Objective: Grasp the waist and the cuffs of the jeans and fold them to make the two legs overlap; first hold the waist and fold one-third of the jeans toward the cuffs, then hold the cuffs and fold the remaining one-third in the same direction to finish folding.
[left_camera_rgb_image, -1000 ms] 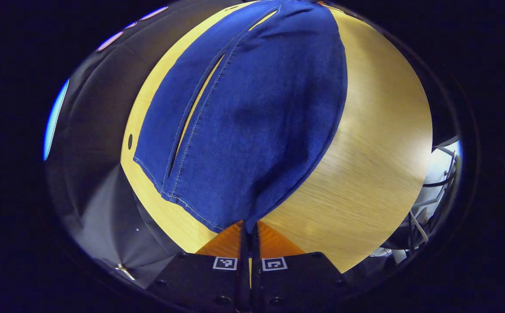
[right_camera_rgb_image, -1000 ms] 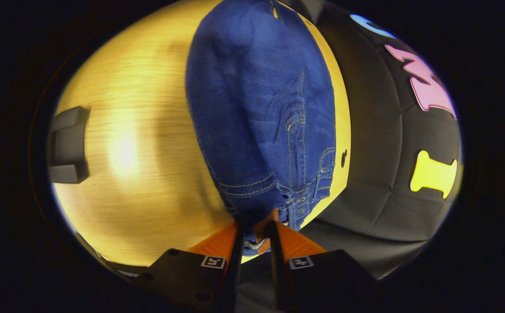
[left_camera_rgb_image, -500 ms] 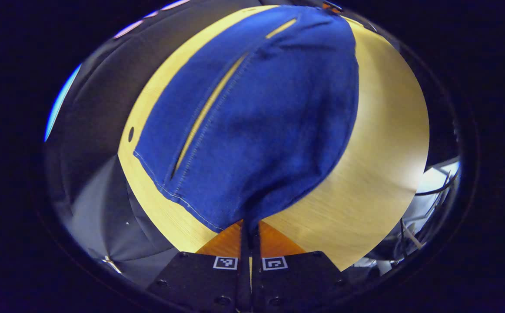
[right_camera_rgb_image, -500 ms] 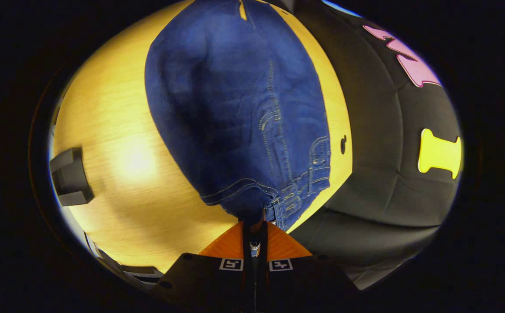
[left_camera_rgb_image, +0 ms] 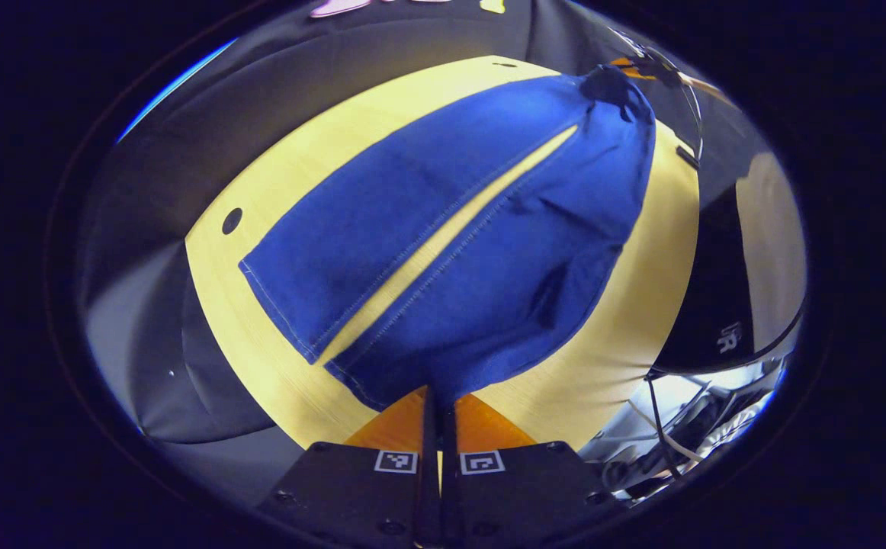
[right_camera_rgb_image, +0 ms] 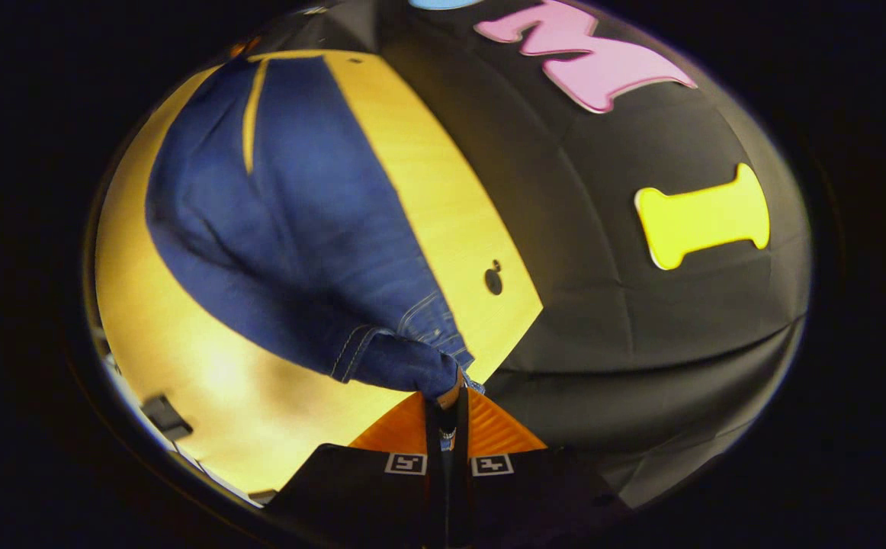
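— Left gripper [left_camera_rgb_image: 438, 396]?
— Fingers pressed together on the hem of the near leg of the dark blue denim jeans [left_camera_rgb_image: 458, 236], at the cuff end. Pinched cloth lifted off the pale yellow wooden tabletop [left_camera_rgb_image: 641, 305], with a dark fold sagging beside it.

— Rest of the jeans, left gripper view?
— Spread lengthwise across the table, two legs side by side, a thin strip of wood visible between them. Far leg flat, stitched cuff [left_camera_rgb_image: 275, 313] near the table's edge, close to a small dark round hole in the wood [left_camera_rgb_image: 232, 221].

— Far end?
— Bunched into a dark knot at the top. Something orange beside it, likely the other gripper, but too small and warped to say for sure.

— Right gripper [right_camera_rgb_image: 449, 404]?
— Fingers clamped on the waist [right_camera_rgb_image: 405, 366] of the jeans [right_camera_rgb_image: 275, 229], a rolled lump with pale stitching. Seams and belt loops crowded behind it, hard to separate. A bit of metal between the fingers, not identifiable.

— Beyond that?
— Legs running off to the upper left, cut off at the edge. Tabletop [right_camera_rgb_image: 428, 198] on both sides of the cloth. Another small round hole [right_camera_rgb_image: 493, 280] near the table's edge. Black cloth booth wall [right_camera_rgb_image: 626, 305] to the right.

— Anything else unclear?
— Bottom right of the left gripper view: a dark rounded shape [left_camera_rgb_image: 710, 305] and tangled cables [left_camera_rgb_image: 687, 442], blurred and cropped. Small dark block [right_camera_rgb_image: 167, 415] at the lower left of the right gripper view, unidentifiable.
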Tool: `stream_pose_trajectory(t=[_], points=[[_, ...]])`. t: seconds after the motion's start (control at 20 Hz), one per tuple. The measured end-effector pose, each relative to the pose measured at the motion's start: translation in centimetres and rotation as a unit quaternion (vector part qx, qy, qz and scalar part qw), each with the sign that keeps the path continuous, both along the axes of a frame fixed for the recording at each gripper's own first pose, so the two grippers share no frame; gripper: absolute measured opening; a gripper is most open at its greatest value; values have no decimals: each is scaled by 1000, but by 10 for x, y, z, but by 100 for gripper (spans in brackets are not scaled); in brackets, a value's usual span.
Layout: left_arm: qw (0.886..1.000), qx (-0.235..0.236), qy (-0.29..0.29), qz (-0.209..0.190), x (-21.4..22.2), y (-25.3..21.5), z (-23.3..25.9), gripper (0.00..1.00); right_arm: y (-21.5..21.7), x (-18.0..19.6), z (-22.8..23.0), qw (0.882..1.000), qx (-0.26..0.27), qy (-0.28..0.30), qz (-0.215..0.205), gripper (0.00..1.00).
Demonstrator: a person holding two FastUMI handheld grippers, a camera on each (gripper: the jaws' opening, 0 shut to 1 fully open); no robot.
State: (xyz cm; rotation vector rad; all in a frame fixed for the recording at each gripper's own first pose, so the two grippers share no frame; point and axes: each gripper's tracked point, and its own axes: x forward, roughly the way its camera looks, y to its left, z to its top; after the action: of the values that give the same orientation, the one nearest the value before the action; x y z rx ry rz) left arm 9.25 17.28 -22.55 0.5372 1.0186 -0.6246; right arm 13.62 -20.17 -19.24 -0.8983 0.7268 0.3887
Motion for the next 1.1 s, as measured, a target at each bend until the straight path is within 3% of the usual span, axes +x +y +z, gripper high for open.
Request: stream_pose_trajectory(t=[0.1,0.2,0.3,0.45,0.5,0.55,0.7,0.8,0.9,1.05,1.1], points=[[999,-39,9,31,23,4,17,6,0,33,15,997,47,-8,-55,6],[993,-86,4,84,54,8,33,6,-9,65,27,986,102,-14,-131,6],[982,-119,1,146,85,12,39,6,-17,81,48,966,151,-14,-208,6],[973,-105,-11,206,134,27,33,6,-18,103,80,935,201,-2,-291,6],[971,-99,-16,216,141,30,30,2,-17,106,94,925,217,4,-313,6],[969,-95,-21,228,151,32,27,6,-16,108,107,915,228,12,-331,6],[956,-112,-34,270,177,23,16,6,-14,125,137,897,246,30,-366,6],[946,-117,-46,298,188,24,11,6,-14,129,154,875,270,36,-401,6],[940,-97,-62,321,193,31,6,14,-15,132,174,856,291,39,-425,10],[928,-91,-105,345,207,42,11,71,-18,129,209,858,284,19,-428,72],[921,-85,-134,355,207,49,23,84,-16,121,217,859,284,11,-425,93]])
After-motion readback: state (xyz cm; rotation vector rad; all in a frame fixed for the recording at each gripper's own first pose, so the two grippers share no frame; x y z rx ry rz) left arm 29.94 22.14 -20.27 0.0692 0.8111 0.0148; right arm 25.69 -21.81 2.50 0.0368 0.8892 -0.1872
